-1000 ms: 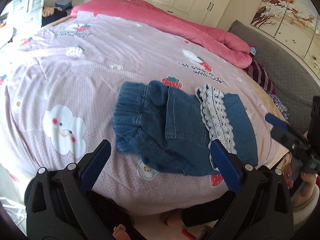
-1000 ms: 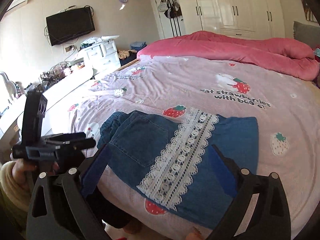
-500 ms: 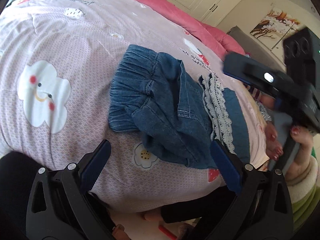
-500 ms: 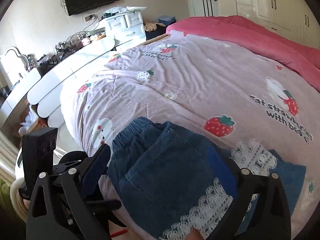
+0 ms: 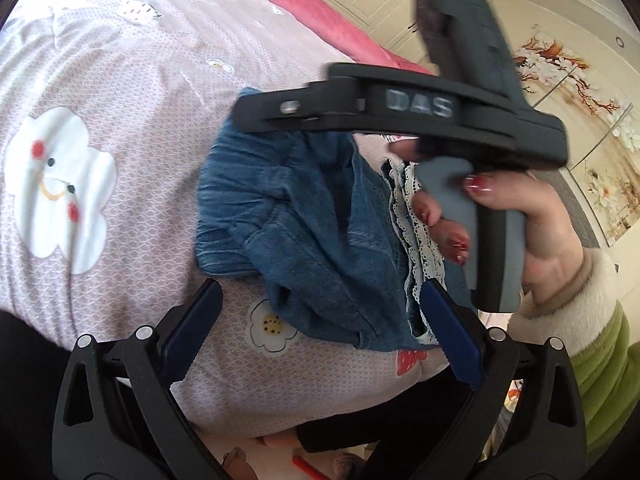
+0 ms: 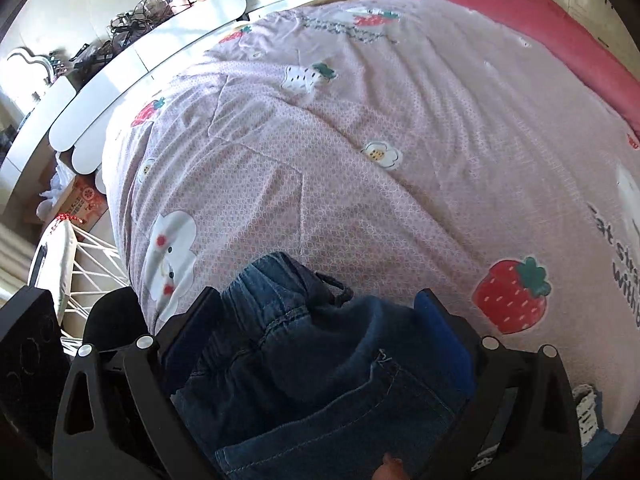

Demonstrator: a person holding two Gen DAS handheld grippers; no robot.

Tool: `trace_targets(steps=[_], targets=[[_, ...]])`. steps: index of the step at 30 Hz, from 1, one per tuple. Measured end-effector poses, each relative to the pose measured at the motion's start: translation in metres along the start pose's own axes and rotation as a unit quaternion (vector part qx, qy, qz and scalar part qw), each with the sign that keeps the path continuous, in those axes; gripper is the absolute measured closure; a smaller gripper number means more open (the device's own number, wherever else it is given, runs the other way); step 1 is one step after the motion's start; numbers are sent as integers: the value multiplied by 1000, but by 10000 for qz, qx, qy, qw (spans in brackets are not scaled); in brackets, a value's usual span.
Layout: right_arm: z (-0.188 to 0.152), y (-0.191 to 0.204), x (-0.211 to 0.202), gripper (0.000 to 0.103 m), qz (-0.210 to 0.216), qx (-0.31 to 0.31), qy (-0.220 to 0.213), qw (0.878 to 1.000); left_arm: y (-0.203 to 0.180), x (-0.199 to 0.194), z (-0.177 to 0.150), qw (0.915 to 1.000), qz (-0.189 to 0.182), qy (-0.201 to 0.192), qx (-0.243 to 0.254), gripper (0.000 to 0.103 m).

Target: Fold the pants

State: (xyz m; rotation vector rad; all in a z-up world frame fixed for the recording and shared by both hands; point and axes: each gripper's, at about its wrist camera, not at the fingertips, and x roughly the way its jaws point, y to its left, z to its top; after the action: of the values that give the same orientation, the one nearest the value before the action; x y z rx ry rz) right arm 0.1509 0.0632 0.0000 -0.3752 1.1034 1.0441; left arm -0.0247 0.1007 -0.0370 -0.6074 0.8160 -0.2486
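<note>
Small blue denim pants [image 5: 304, 240] with white lace trim [image 5: 416, 248] lie crumpled near the front edge of the pink bed [image 5: 120, 92]. My left gripper [image 5: 320, 320] is open, just in front of the pants' near edge. My right gripper [image 6: 320, 328] is open and low over the pants' gathered waistband [image 6: 272, 288], its fingers on either side of the denim. In the left wrist view the right gripper's black body [image 5: 400, 112] and the hand holding it reach across above the pants.
A pink duvet [image 6: 520, 20] lies along the far side of the bed. A white dresser and desk with clutter [image 6: 132, 40] stand left of the bed. A white rack [image 6: 72, 264] stands by the bed's left corner.
My right gripper has swung left and down over the pants to the waistband end. My left gripper has moved closer to the pants. The pants have not visibly shifted.
</note>
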Motion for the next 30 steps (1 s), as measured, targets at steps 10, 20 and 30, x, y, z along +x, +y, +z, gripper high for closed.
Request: trace_targets(steps=[10,20,30], targets=[[-16,-17,-27,67,730,513,-491,9948,4,7,7,9998,4,-68,-185,13],[-35,-38,-96,67,948,688,-1333,9841,-25,11,29,9998,-162,-149,4,70],[-85,-91,-158,67,923,1008,-1964,9709,-104,37,42,9965,-140,-116,821,70]])
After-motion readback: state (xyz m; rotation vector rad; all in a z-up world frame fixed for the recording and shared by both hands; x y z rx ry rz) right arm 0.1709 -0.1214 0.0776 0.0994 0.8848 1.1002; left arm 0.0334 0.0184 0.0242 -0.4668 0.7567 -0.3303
